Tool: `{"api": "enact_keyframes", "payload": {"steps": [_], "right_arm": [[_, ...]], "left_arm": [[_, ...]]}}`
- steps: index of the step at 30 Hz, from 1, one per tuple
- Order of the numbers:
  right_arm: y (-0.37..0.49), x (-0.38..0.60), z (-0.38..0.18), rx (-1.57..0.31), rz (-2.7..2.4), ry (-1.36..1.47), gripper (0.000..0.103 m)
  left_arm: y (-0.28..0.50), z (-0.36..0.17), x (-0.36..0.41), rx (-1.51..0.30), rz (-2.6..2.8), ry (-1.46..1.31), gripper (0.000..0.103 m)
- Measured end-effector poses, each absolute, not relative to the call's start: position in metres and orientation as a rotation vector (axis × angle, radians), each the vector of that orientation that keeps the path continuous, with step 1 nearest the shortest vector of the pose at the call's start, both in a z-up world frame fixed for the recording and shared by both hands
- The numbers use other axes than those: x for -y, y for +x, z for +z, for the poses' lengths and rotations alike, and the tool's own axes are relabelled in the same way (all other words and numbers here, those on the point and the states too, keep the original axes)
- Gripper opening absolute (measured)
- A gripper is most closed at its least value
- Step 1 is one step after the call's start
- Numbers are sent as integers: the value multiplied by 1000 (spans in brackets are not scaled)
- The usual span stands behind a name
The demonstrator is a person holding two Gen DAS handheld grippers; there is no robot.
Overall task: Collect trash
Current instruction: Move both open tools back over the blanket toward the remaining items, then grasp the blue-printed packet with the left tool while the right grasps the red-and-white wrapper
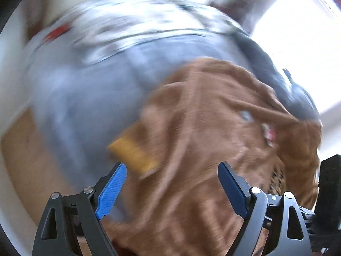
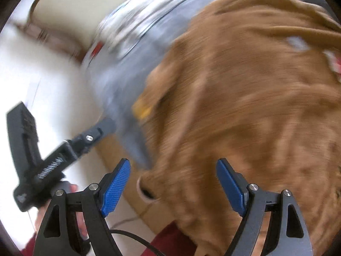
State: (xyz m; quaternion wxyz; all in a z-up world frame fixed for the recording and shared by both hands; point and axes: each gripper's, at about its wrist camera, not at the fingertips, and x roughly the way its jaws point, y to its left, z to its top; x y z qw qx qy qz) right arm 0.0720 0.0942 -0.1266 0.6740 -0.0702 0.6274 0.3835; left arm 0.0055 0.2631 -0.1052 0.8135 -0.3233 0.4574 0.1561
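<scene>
Both views are smeared by motion. A rumpled brown blanket [image 1: 213, 128] [image 2: 245, 106] lies over a grey-blue bed sheet [image 1: 96, 85] [image 2: 119, 81]. On the blanket sit a small pale scrap [image 1: 246, 115] [image 2: 297, 42] and a pink-and-white scrap [image 1: 269, 133] [image 2: 334, 64]. A yellow-orange flat piece [image 1: 132, 155] [image 2: 142, 108] lies at the blanket's edge. My left gripper [image 1: 172, 170] hangs open above the blanket, just right of the yellow piece. My right gripper [image 2: 172, 168] is open too, with nothing between its blue pads.
Patterned bedding [image 1: 149, 25] and a red item [image 1: 57, 32] [image 2: 97, 49] lie at the far end of the bed. A bright window [image 1: 298, 42] is at right. The left tool's black body [image 2: 27, 155] and a hand [image 2: 72, 188] show beside my right gripper.
</scene>
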Motion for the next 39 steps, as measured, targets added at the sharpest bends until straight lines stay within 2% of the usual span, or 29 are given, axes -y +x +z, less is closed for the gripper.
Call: {"api": "enact_keyframes", "payload": {"steps": [9,16,23,30,39], "right_arm": [[203,26,-75,-1271,500,67,82],[275,69,-61,-1202,364,102,83],[358,76,-111,-1272,293,99,83],[415,65,-166,-1348,309,31,83],[457,57,-232,-1420,271,-16,83]], "left_arm": [[176,-67,-182,-1016,44,-428,88],[273,-95,-143,-1088,-72,-278,88],[331,-150,-140,-1164,-70,-318,88],[353,-201,-132,-1244,-79,-314,88],[366,-232,-138,-1275,-74,-331,88]]}}
